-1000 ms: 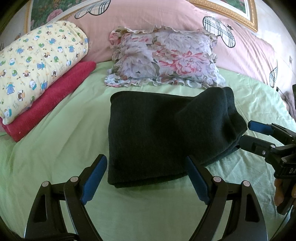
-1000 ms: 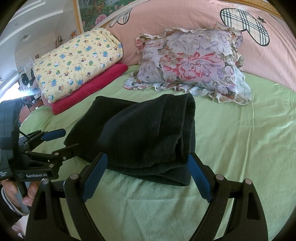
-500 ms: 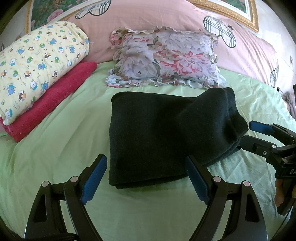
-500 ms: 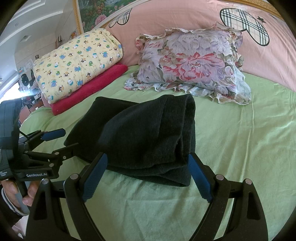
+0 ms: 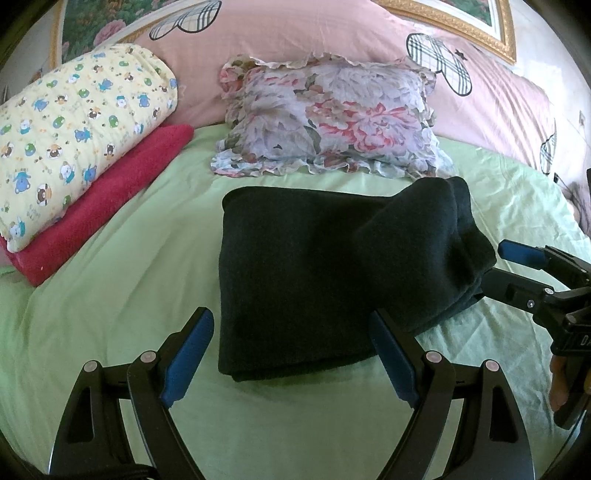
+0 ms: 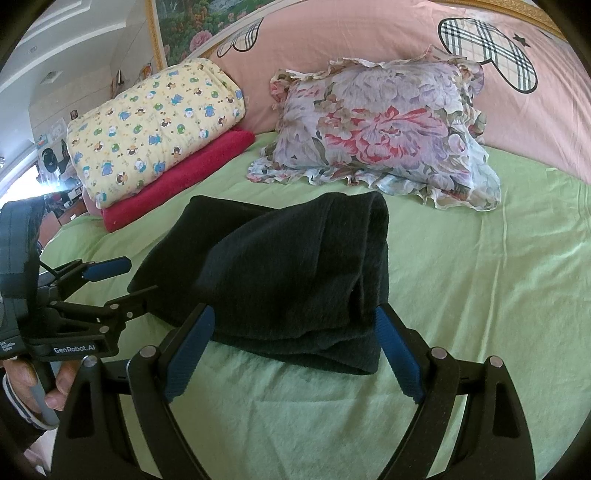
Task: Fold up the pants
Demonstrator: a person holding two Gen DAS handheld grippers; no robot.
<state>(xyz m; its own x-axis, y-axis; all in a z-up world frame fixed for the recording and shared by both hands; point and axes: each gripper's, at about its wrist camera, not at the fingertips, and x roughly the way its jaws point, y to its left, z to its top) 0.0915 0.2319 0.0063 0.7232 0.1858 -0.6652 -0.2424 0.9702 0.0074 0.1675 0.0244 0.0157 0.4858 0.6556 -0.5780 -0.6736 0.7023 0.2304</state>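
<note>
The black pants lie folded in a thick rectangle on the green bed sheet; they also show in the right wrist view. My left gripper is open and empty, just in front of the pants' near edge. My right gripper is open and empty at the pants' right end, its fingers on either side of that end. The right gripper also shows at the right edge of the left wrist view; the left gripper shows at the left of the right wrist view.
A floral pillow lies just behind the pants. A yellow patterned quilt rests on a red folded blanket at the left. A pink headboard cushion runs along the back.
Both grippers have drawn back very slightly from the pants. The pants have not moved.
</note>
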